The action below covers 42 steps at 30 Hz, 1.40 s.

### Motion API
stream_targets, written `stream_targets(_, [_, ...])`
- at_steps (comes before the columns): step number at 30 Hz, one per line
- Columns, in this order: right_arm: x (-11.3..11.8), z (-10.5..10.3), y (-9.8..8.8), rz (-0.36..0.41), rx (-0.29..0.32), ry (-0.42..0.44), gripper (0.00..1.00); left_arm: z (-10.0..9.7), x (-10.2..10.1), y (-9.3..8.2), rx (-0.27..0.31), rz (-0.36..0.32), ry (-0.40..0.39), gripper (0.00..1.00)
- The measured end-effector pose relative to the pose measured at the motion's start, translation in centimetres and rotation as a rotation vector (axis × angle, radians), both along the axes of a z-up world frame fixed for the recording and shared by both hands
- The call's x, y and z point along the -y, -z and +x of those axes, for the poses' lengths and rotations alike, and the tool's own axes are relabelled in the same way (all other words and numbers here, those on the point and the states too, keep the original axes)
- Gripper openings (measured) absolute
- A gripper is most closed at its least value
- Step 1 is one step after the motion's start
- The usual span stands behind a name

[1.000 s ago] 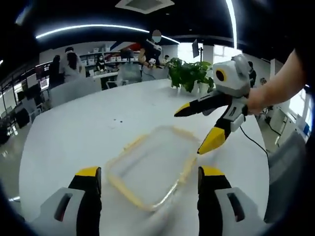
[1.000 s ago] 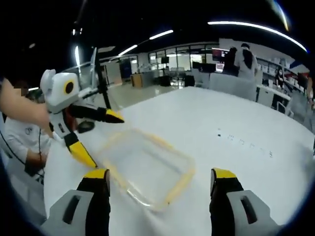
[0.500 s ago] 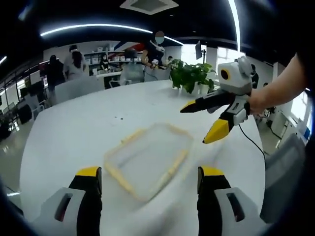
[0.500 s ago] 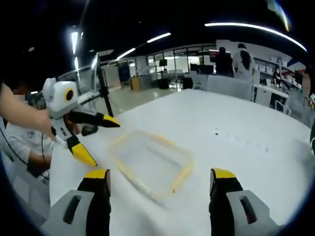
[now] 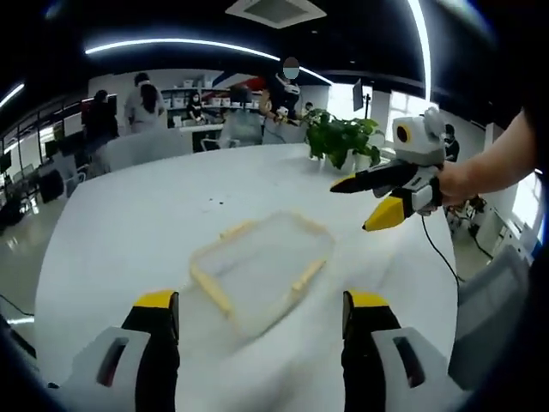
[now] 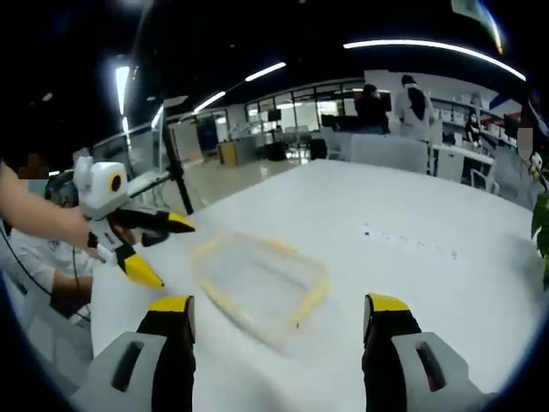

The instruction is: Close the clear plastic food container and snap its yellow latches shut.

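Change: both grippers have drawn back from the clear rectangular plastic food container with yellow latches (image 5: 262,270).
Left gripper view: left gripper (image 5: 255,313) spread, empty; container flat on round white table (image 5: 129,223); right gripper (image 5: 374,202) hovers beyond, jaws apart.
Right gripper view: right gripper (image 6: 279,316) spread, empty; left gripper (image 6: 159,249) beside container (image 6: 257,281).
Progress: lid looks seated; latches seemingly unsnapped.
Unclear: latch positions blurred.

Both round fisheye views are moderately bright and softly blurred. Long ceiling light strips (image 5: 189,43) curve across the dark upper edge, bent by lens distortion. The white table (image 5: 111,232) reflects even light with faint shadows. Daylight glares from windows (image 5: 403,107) at the far side.
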State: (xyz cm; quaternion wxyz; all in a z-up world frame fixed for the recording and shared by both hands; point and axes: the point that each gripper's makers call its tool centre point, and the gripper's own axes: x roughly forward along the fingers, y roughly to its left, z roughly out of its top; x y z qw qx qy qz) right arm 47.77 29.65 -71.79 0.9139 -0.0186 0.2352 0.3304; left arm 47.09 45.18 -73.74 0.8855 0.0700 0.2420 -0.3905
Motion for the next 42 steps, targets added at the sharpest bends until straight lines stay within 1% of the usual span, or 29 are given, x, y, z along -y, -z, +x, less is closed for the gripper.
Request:
stream_targets(2, [0.1, -0.3, -0.4, 0.028, -0.01, 0.012, 0.8, -0.2, -0.3, -0.1, -0.003, -0.002, -0.009, 0.76])
stream_targets(4, [0.4, -0.4, -0.5, 0.033, -0.013, 0.026, 0.8, -0.5, -0.5, -0.3, -0.001, -0.009, -0.014, 0.76])
stream_targets(7, [0.5, -0.8, -0.4, 0.022, -0.016, 0.027, 0.8, -0.9, -0.7, -0.4, -0.01, -0.024, -0.024, 0.76])
stream_targets(8, [0.7, -1.0, -0.3, 0.03, -0.029, 0.034, 0.8, -1.1, -0.7, -0.3, -0.017, -0.026, -0.027, 0.76])
stream_targets(11, [0.9, -1.3, -0.5, 0.027, -0.023, 0.04, 0.8, -1.5, -0.8, -0.4, -0.013, -0.025, -0.033, 0.74])
stream_targets(15, [1.2, -1.9, -0.5, 0.021, -0.023, 0.041, 0.8, -2.2, -0.9, -0.2, -0.021, -0.03, -0.041, 0.74])
stream_targets(20, [1.7, -3.0, -0.8, 0.032, -0.026, 0.052, 0.8, -3.2, -1.2, -0.4, -0.025, -0.045, -0.048, 0.73])
stream_targets(23, [2.4, -3.8, -0.9, 0.038, -0.037, 0.071, 0.8, -4.0, -1.3, -0.6, -0.027, -0.05, -0.05, 0.73])
stream_targets(28, [3.2, -4.8, -1.0, 0.023, -0.035, 0.075, 0.8, -5.0, -1.4, -0.8, -0.026, -0.055, -0.051, 0.73])
stream_targets(32, [3.7, -5.5, -1.2, 0.032, -0.034, 0.088, 0.8, -5.7, -1.8, -0.9, -0.029, -0.059, -0.066, 0.73])
stream_targets(38, [4.1, -6.8, -1.4, 0.053, -0.039, 0.104, 0.79, -7.2, -1.7, -1.1, -0.027, -0.056, -0.056, 0.71])
stream_targets(42, [4.5, -7.6, -1.8, 0.078, -0.035, 0.123, 0.79, -8.0, -2.0, -1.4, -0.024, -0.068, -0.067, 0.71])
